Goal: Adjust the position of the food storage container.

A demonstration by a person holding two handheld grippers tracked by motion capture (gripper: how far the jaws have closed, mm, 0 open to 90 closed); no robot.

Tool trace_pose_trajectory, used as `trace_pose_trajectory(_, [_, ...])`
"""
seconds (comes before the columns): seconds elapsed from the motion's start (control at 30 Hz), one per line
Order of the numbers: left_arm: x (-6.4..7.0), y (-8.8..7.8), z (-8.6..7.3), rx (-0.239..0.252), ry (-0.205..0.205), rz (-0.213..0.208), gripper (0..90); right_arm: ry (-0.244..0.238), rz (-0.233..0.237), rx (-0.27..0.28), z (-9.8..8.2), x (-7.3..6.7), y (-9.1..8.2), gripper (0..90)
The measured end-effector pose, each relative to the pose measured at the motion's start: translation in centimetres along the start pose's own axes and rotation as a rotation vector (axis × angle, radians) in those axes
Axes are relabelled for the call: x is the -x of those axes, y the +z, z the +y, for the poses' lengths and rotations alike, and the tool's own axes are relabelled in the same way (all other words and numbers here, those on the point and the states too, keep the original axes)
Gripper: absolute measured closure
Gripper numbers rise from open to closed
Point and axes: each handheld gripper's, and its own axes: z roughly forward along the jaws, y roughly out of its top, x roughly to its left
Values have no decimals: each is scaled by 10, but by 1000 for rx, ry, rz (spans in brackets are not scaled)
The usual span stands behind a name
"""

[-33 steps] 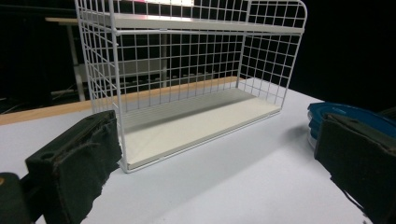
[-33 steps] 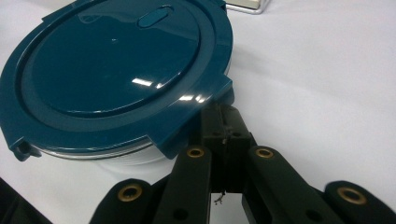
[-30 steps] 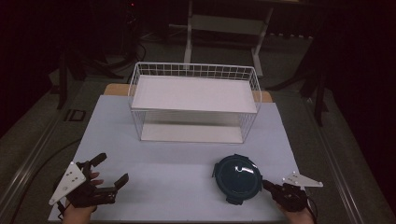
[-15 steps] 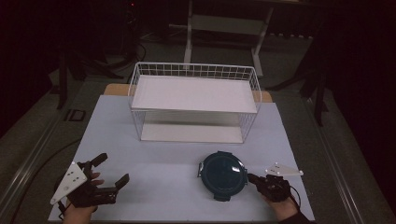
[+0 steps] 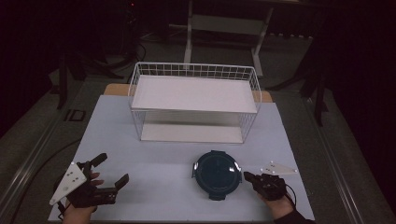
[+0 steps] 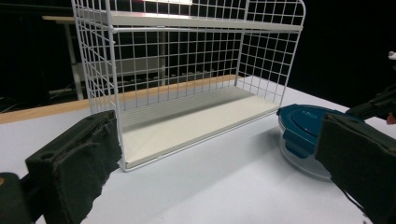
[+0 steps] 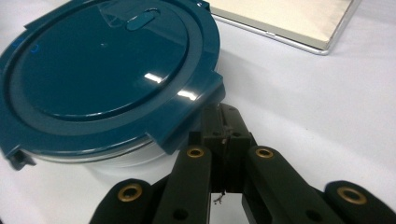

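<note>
Two grippers were at the near edge of the table (image 5: 154, 161), one in each hand. At the near left, the left gripper (image 5: 108, 171) lay low over the pale, smooth tabletop with its two black, foam-padded jaws spread wide and nothing between them; a grey three-cornered plate sat on top of it. At the near right, the right gripper (image 5: 246, 176) had its two jaws pressed together, pinching nothing, and in the right gripper view its tips (image 7: 223, 122) sat just beside, perhaps touching, a tab on the rim of the lid. One round container (image 5: 217, 173) stood on the table just left of that gripper, near the middle of the near half: a clear base under a glossy, dark teal plastic lid (image 7: 107, 70) with raised concentric rings and four square latch tabs. Farther back, in the centre of the table, stood one white wire rack (image 5: 194, 103), box-shaped, with a fine square mesh on its sides and two flat white shelves, one low and one at the top. Both shelves were bare.
</note>
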Motion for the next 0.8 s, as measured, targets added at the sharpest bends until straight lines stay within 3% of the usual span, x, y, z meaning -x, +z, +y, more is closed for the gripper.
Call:
trace_pose_trajectory(0.13, [1, 0, 0, -1, 3, -2, 4, 9, 25, -14, -1, -2, 2, 900])
trace_pose_trajectory(0.5, [2, 2, -1, -7, 3, -7, 4, 6, 33, -21, 6, -5, 10, 900])
trace_pose_trajectory(0.8, [1, 2, -1, -10, -2, -9, 5, -37, 79, -33, 20, -22, 30, 900])
